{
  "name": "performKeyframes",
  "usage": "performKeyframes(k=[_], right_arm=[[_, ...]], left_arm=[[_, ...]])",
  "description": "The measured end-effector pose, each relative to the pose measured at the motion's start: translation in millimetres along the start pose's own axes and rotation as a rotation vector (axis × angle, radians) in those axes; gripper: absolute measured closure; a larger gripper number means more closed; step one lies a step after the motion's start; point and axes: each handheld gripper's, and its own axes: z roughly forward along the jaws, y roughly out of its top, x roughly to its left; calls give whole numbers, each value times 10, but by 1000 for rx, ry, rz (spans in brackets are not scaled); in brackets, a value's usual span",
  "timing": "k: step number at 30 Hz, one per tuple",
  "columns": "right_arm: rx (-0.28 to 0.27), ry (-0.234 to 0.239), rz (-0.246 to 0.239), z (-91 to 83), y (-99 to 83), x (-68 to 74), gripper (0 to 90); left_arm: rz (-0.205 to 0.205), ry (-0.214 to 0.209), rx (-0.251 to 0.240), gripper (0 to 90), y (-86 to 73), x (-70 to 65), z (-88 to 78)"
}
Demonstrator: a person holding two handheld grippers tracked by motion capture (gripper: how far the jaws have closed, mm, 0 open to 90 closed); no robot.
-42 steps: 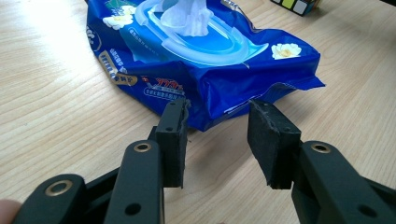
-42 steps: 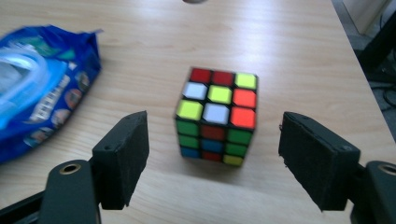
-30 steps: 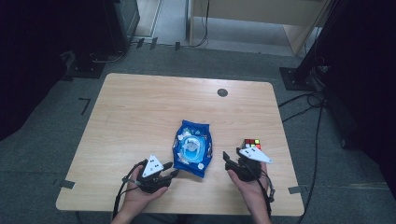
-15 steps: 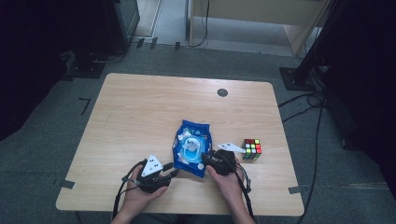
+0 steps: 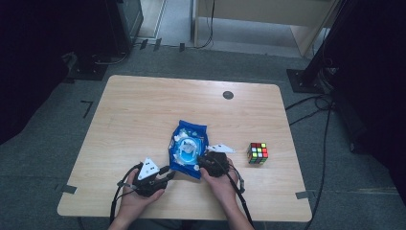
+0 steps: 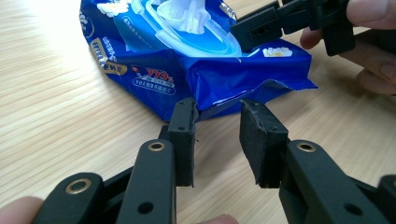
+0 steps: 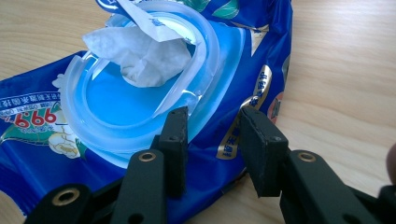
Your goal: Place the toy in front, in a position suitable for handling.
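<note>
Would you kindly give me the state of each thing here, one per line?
Wet wipes pack: flat on the table, lid flipped open, a wipe sticking out.
Left claw: closing, jaws apart at the pack's near edge.
Right claw: closing, jaws apart over the lid rim.
Puzzle cube: on the table, scrambled, untouched.

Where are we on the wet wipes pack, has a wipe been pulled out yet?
Done: the pack's lid is open and a wipe pokes up from the opening. In hand: the left gripper sits at the pack's near sealed edge, the right gripper at the lid's rim; both jaws have just been closing, neither clamped yet. Left: steady the pack, pinch the wipe, pull it free.
</note>
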Motion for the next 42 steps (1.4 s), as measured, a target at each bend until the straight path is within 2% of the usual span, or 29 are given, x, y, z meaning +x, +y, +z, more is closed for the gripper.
performKeyframes(k=[1, 2, 3, 4, 6, 7, 8, 9, 10, 11, 14, 17, 20, 21, 23, 26, 29, 32, 36, 38, 42], right_arm=[[3, 4, -11, 66, 38, 78, 641], [3, 4, -11, 66, 38, 78, 641], [3, 8, -18, 132, 72, 160, 639], [3, 8, -18, 132, 72, 160, 639], [3, 11, -22, 199, 99, 254, 635], [3, 14, -27, 276, 132, 367, 629], [3, 14, -27, 276, 132, 367, 629], [3, 20, -40, 340, 159, 452, 626], [3, 20, -40, 340, 159, 452, 626], [7, 22, -54, 407, 193, 548, 626], [8, 26, -73, 498, 237, 682, 626], [13, 35, -79, 539, 275, 755, 609], [-13, 78, -74, 479, 316, 740, 548], [-13, 78, -74, 479, 316, 740, 548], [-38, 67, -80, 353, 368, 662, 489], [-68, 48, -77, 181, 441, 533, 422], [-95, 29, -78, -10, 506, 382, 360], [-126, -22, -95, -202, 542, 232, 305], [-173, -88, -107, -446, 556, -1, 257], [-195, -113, -104, -557, 546, -135, 237], [-230, -166, -103, -754, 486, -424, 173]], left_arm=[[-12, 18, -3, 662, -21, 62, -47], [-12, 18, -3, 660, -21, 62, -47], [-32, 33, -6, 658, -43, 136, -100], [-32, 33, -6, 656, -43, 136, -100], [-49, 55, -9, 655, -68, 212, -155], [-54, 70, -10, 650, -85, 259, -187], [-55, 80, -9, 650, -97, 290, -208], [-63, 97, -13, 647, -127, 377, -263], [-63, 97, -13, 646, -127, 377, -263], [-78, 116, -18, 646, -154, 450, -315], [-94, 139, -18, 642, -187, 526, -371], [-110, 144, -18, 639, -210, 575, -396], [-119, 129, -19, 622, -234, 608, -407], [-119, 129, -19, 595, -234, 608, -407], [-89, 164, -14, 536, -252, 632, -415], [-64, 166, -8, 465, -276, 668, -437], [-87, 155, -1, 425, -302, 727, -480], [-93, 160, 16, 417, -340, 785, -505], [-137, 173, 14, 399, -369, 851, -535], [-144, 177, 19, 395, -381, 866, -530], [-124, 180, 46, 389, -390, 839, -480]])
